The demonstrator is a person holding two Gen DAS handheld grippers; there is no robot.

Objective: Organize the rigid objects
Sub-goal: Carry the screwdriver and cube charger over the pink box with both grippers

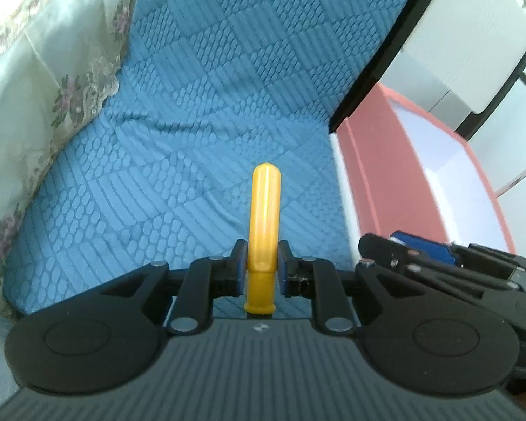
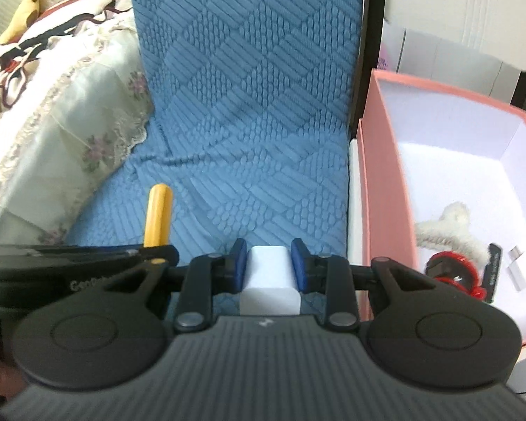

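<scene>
Left gripper [image 1: 261, 269] pinches the yellow tube [image 1: 264, 231], right gripper [image 2: 269, 267] clamps the white block [image 2: 270, 280], and either could slip before the pink box [image 2: 385, 189].

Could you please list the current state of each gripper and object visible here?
left gripper: shut on the yellow tube
yellow tube: clamped, clear of the blue cover
right gripper: shut on the white block
white block: held between the jaws
pink box: open, lidless, holding a fluffy white item and a red item
</scene>
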